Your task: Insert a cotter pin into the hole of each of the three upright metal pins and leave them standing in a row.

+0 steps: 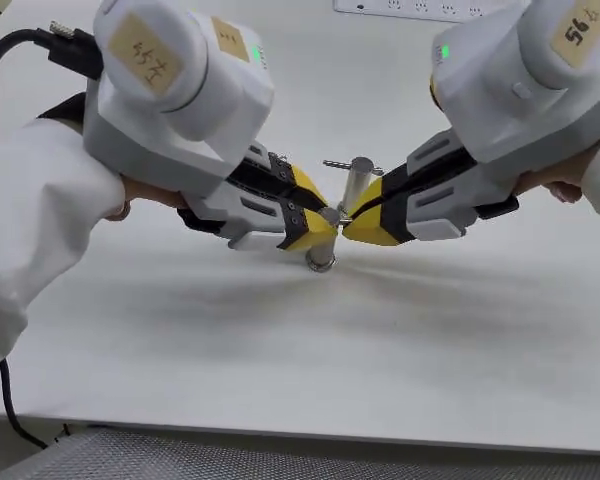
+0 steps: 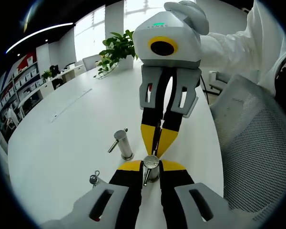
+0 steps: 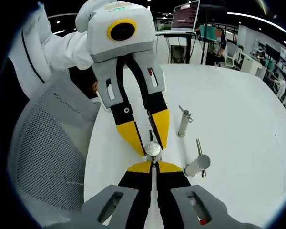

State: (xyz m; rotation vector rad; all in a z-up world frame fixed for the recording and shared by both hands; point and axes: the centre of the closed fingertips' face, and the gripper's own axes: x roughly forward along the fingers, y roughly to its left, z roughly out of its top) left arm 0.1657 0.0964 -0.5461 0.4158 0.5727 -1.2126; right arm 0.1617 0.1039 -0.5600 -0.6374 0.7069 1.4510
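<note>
A short metal pin (image 1: 321, 259) stands on the white table between both grippers. My left gripper (image 1: 323, 229) comes in from the left, shut on this pin (image 2: 151, 163) near its head. Facing it, my right gripper (image 1: 351, 226) is shut on a thin cotter pin (image 3: 153, 161) whose tip touches the pin's head (image 3: 152, 149). Whether it sits in the hole is hidden. Just behind stands a second metal pin (image 1: 357, 181) with a cotter pin (image 1: 338, 164) through its top. A third pin (image 3: 198, 164) with a cotter pin in it is close by, also in the left gripper view (image 2: 94, 179).
The white table (image 1: 280, 350) runs wide around the pins, with its front edge close to me. A grey mesh chair (image 3: 52, 157) stands at that edge. A black cable (image 1: 8, 50) trails from the left gripper. A power strip (image 1: 420, 8) lies at the far side.
</note>
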